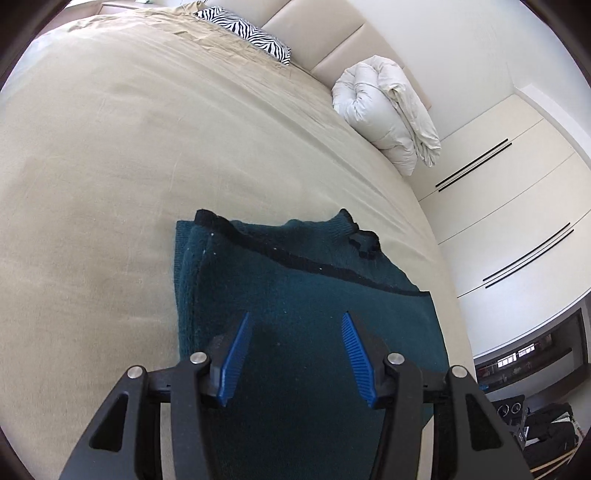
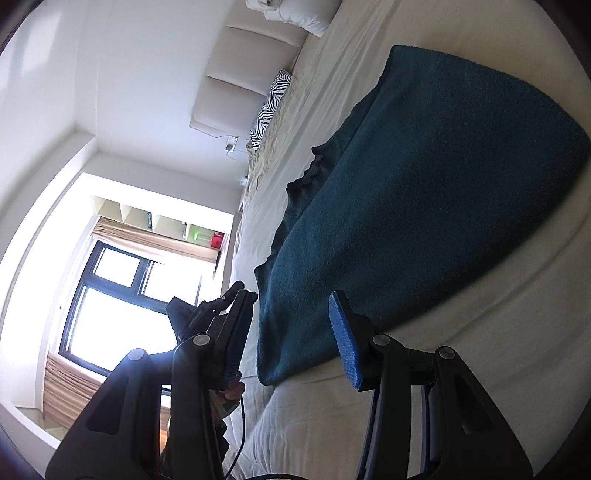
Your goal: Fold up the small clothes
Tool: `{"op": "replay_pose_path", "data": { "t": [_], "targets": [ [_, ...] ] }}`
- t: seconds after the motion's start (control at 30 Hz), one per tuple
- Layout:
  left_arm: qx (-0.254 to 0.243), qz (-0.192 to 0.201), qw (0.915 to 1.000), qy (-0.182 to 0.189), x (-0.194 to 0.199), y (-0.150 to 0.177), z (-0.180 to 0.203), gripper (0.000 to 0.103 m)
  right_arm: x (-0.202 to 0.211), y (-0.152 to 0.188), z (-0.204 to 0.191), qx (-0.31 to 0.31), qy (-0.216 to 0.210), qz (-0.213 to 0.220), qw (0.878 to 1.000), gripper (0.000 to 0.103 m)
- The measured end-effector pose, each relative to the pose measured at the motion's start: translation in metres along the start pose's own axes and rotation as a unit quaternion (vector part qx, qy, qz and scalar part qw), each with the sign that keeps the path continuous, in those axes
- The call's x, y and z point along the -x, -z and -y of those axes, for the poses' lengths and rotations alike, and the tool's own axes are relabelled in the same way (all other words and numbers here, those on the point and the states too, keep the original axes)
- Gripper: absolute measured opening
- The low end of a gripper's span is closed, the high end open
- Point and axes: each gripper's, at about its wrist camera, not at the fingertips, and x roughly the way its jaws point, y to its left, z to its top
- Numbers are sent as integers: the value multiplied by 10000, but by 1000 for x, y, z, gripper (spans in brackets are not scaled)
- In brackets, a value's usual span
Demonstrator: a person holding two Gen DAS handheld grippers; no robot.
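A dark teal knitted sweater [image 1: 295, 280] with black trim lies folded on the beige bed [image 1: 110, 184]. My left gripper [image 1: 295, 315] hovers over the sweater's near part. Its blue pads [image 1: 236, 350] stand well apart with nothing between them. The right wrist view is rolled sideways, and there the sweater [image 2: 424, 184] lies flat across the sheet. My right gripper [image 2: 290, 295] is open at the sweater's near corner. Its pads [image 2: 345, 339] are clear of the cloth. A dark piece of gear, probably the other gripper [image 2: 192, 310], shows behind its left finger.
A zebra-print pillow [image 1: 251, 35] and a folded white duvet [image 1: 388, 110] lie by the padded headboard [image 1: 332, 40]. White wardrobe doors [image 1: 517, 206] stand past the bed's right edge. A bright window [image 2: 122, 306] shows in the right wrist view.
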Motion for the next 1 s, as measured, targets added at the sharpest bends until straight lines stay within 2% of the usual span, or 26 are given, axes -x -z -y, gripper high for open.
{"op": "replay_pose_path", "data": {
  "t": [0.07,0.13,0.2,0.27,0.3,0.37,0.4,0.6,0.73,0.87,1.0],
  "targets": [
    [-103,-75,9999,-26,-12,0,-8,53,-7,6,0,67,120,-147,9998,43],
    [-174,-6,9997,162,-15,6,-15,53,-13,12,3,109,286,-241,9992,43],
    [-42,44,9994,352,-9,9,-22,52,-20,13,12,22,347,-331,9988,43],
    [115,107,9992,368,5,10,-25,54,-27,12,18,-12,388,-352,9986,43],
    [138,179,9990,384,14,13,-25,57,-33,8,21,-9,371,-360,9987,43],
    [135,343,9983,457,35,22,-24,75,-34,9,18,56,324,-383,9987,43],
    [176,381,9981,457,44,28,-25,78,-34,11,16,97,313,-406,9986,43],
    [425,-39,9958,814,64,67,-26,79,-39,20,-3,254,169,-547,9980,43],
    [432,-393,9964,611,56,84,-25,79,-42,27,-10,274,136,-634,9975,43],
    [704,-406,9952,552,58,90,-27,78,-40,30,-18,331,114,-660,9972,43],
    [809,-579,9920,780,52,101,-25,77,-38,27,-19,318,41,-648,9974,43]
  ]
}}
